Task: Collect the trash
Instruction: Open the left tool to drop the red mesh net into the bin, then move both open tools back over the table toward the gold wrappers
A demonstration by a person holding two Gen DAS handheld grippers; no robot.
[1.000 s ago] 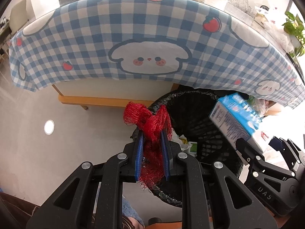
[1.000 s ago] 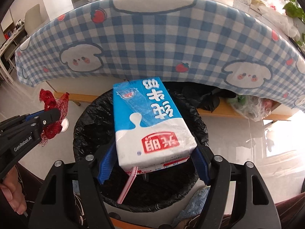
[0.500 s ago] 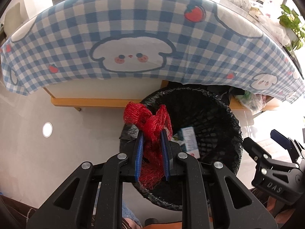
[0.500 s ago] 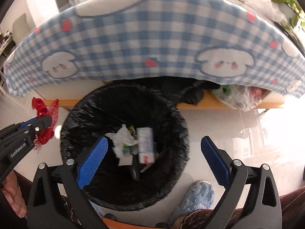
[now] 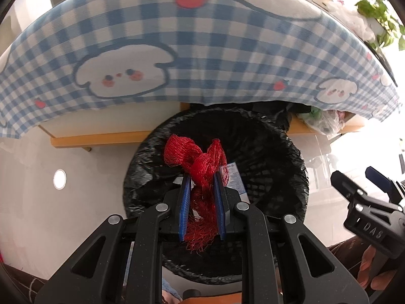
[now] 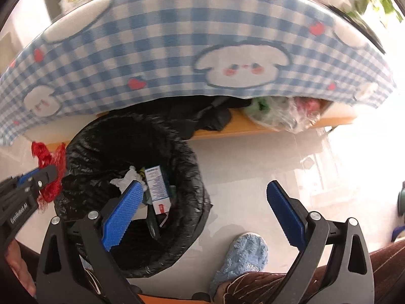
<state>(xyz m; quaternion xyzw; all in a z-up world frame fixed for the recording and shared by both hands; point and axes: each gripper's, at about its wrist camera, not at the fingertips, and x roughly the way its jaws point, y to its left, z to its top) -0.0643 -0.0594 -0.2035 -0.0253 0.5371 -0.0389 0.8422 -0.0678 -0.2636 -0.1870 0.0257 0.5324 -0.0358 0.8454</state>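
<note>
Nearest the viewer, the left tool (image 5: 201,177) is clamped almost fully closed on a wad of red mesh netting (image 5: 200,162). The netting bulges above the blue pads and trails below them, and it is held over the near side of the bin's mouth.

The right tool (image 6: 202,197) stands spread wide with nothing between its blue pads. It sits off to the right of the bin, partly above bare floor (image 6: 253,167). A blue fuzzy slipper (image 6: 240,258) on the person's foot shows beneath it.

Directly below the netting is the waste bin (image 5: 291,152), lined with a black bag. A blue-and-white milk carton (image 6: 158,187) and crumpled white paper (image 6: 126,177) already lie inside it.

Beyond the bin, a blue checked tablecloth (image 5: 202,58) with cartoon faces hangs over the tabletop edge. A clear plastic bag (image 6: 278,114) rests on a low wooden shelf under it.

Step in hand, as judged: disposal of the netting. The right side carries nothing, and the left load is positioned above the opening.

Next move, as judged:
1. Centre the netting well inside the rim.
2. Spread the left pads fully.
3. Check that the mesh drops clear. Its loose threads could snag on the ridged pads, so a slight shake may be needed.
</note>
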